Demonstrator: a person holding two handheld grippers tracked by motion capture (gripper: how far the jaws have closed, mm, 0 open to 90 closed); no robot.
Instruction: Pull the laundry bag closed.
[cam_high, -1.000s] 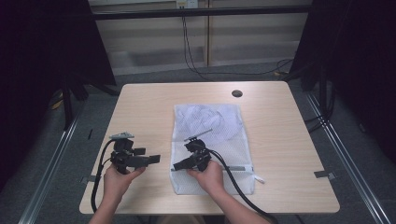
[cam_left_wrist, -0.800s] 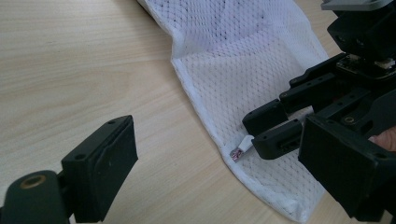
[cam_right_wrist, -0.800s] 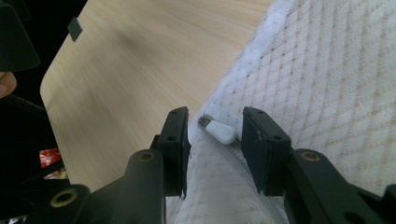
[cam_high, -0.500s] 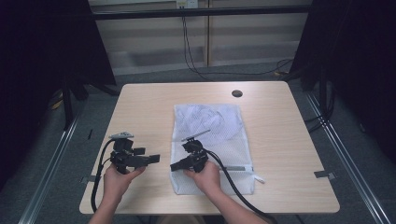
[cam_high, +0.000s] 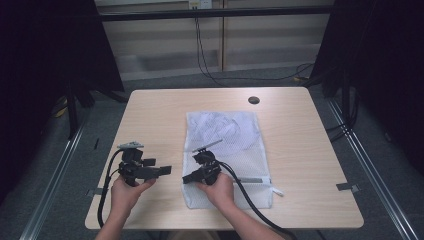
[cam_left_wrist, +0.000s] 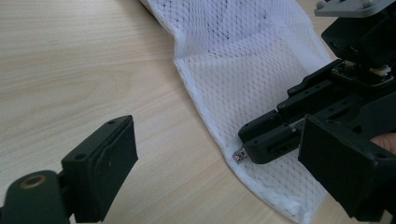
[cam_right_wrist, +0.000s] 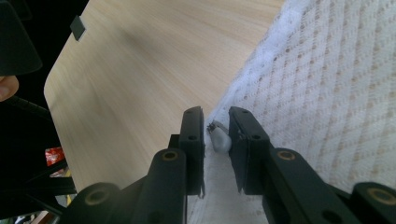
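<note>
The right tool (cam_right_wrist: 216, 133) pinches the zipper pull (cam_right_wrist: 219, 138) at the mesh laundry bag's (cam_high: 235, 145) left edge. The left tool (cam_left_wrist: 215, 158) gapes empty (over bare worktop (cam_high: 155, 115)).

The table (cam_high: 150, 120) is pale wood with a fine straight grain running across it, and one small dark round spot (cam_high: 254, 100) sits near its far edge. On it lies a white mesh bag (cam_high: 240, 145) — a net of tiny diamond-shaped holes, with faint grey shadows showing through its far half. A small silver zipper pull (cam_left_wrist: 240, 155) glints at the bag's left edge. Both tools are matte black: the left gripper (cam_high: 162, 171) and the right gripper (cam_high: 188, 178) alike, each trailing a black cable — the left one topped by a grey plate (cam_high: 130, 146). The floor around is grey; dark black curtains hang at both sides.
</note>
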